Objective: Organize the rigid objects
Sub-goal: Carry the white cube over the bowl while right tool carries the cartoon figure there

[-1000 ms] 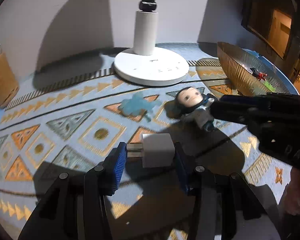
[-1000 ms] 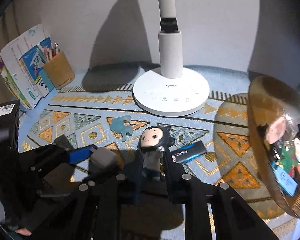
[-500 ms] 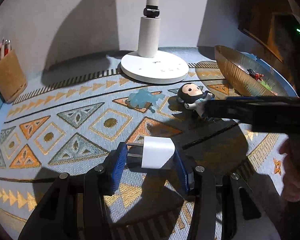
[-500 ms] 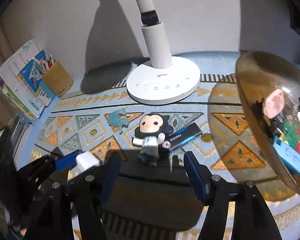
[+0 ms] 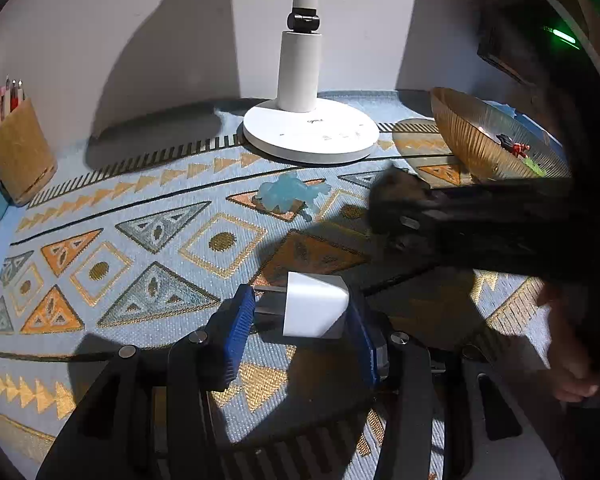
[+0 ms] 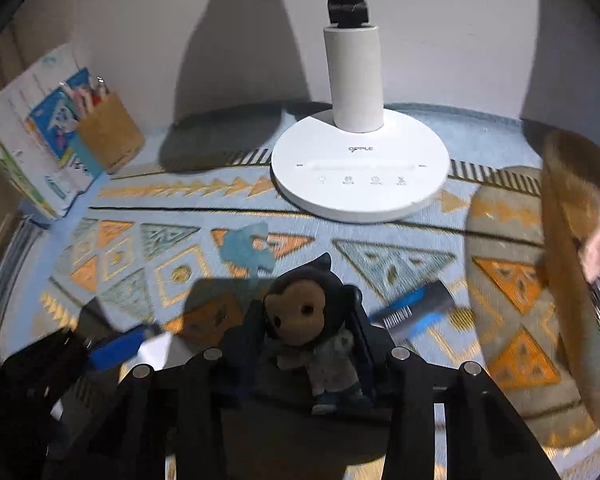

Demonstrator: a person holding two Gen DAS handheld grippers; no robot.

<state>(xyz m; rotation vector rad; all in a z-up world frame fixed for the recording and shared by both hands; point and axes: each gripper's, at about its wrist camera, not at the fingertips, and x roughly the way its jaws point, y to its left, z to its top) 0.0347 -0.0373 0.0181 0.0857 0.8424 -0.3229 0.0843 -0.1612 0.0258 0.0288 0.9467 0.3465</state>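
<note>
At nine o'clock in the left wrist view stands a tan, cork-like pencil cup (image 5: 20, 152) with coloured pencils in it, on the woven blue mat with orange and gold triangles (image 5: 152, 236). Lower, near six o'clock, the left gripper (image 5: 300, 320) is clamped on a small white plastic wall charger cube (image 5: 316, 308), its ribbed blue pads pressing the prong tips on one side and the flat back face on the other. The charger looks light, hard and smooth, so a grip across the body's flat sides would likely be surer than one on the thin prongs. At twelve o'clock sits the round white base of a desk lamp (image 5: 312, 132), matte and heavy-looking, and just below it lies a pale blue translucent flat figure (image 5: 288, 196), probably thin and hard to pinch off the cloth. In the right wrist view, the right gripper (image 6: 308, 336) at six o'clock is closing around a small doll with a dark hooded head and pale coat (image 6: 304, 312); the doll stands between the pads, which appear to touch its sides. It seems rigid, light and top-heavy, best held at the torso. At four o'clock lies a blue and grey USB stick (image 6: 416, 308), slim and slick. At three o'clock tilts an amber ribbed glass bowl (image 6: 560, 264) already holding small items, fragile enough to merit gentle drops.
</note>
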